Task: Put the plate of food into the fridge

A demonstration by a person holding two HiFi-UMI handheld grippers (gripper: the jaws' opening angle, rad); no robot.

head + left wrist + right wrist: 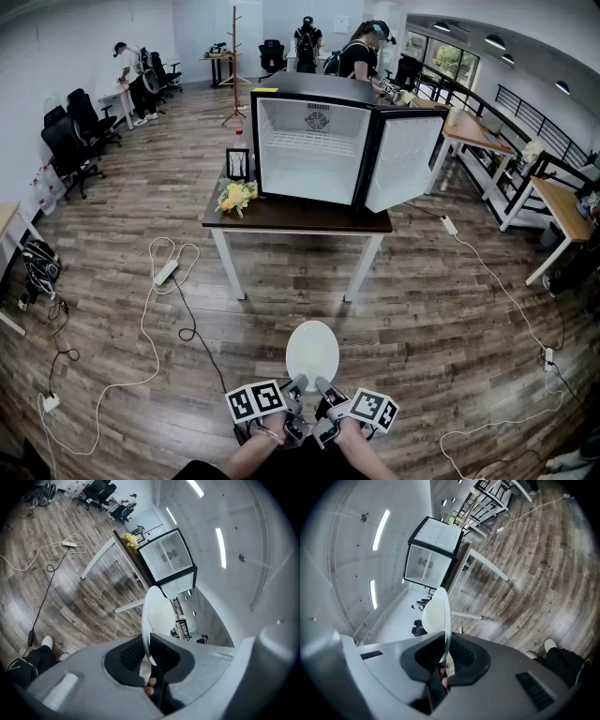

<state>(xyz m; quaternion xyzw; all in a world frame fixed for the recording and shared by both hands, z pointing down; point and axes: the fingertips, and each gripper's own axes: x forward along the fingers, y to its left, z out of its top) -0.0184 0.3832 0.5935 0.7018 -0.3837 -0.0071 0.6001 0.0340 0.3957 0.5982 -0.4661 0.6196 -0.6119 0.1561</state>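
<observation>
Now the left tongs and right tongs both clench the near rim of the plate.

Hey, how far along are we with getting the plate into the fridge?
Done: the fridge has its door open, and the plate is off any surface. In hand: the left gripper and right gripper both clamp its near rim, short of the table. Left: carry it over and set it inside.

Left gripper and right gripper side by side close to the body, each clamped on the near rim of the plate. Both point forward, tilted slightly down, forearms converging.
</observation>
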